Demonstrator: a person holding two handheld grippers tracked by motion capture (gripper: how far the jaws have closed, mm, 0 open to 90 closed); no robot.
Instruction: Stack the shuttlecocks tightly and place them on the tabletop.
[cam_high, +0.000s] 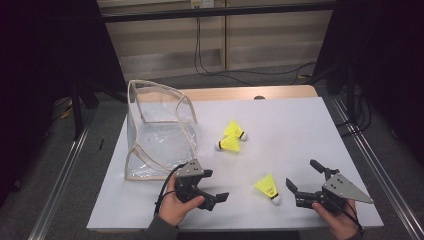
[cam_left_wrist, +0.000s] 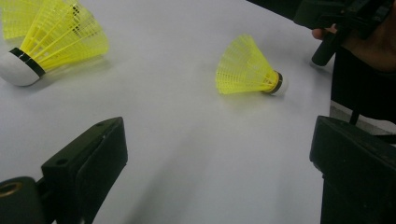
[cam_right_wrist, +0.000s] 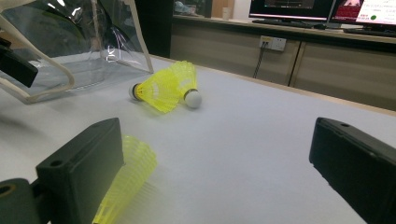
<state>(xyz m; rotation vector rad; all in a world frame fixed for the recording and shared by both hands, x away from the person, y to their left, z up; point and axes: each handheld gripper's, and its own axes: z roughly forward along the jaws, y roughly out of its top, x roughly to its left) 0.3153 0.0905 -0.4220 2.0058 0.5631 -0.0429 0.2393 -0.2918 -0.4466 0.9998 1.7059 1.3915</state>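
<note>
Both hand-held grippers are wide open, holding nothing: left (cam_high: 216, 194), right (cam_high: 305, 181), with a shuttlecock (cam_high: 266, 187) lying on the table (cam_high: 280, 125) between them.

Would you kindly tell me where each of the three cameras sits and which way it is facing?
High view: above the person's side, looking forward and down on the white table; both hands, left gripper and right gripper show.
Left gripper view: rides the left gripper, looking across the table at the lone shuttlecock; its open jaws and the other hand show.
Right gripper view: rides the right gripper, facing the two shuttlecocks and clear bag; its open jaws show.
Shared: the lone shuttlecock appears in all three views.
</note>
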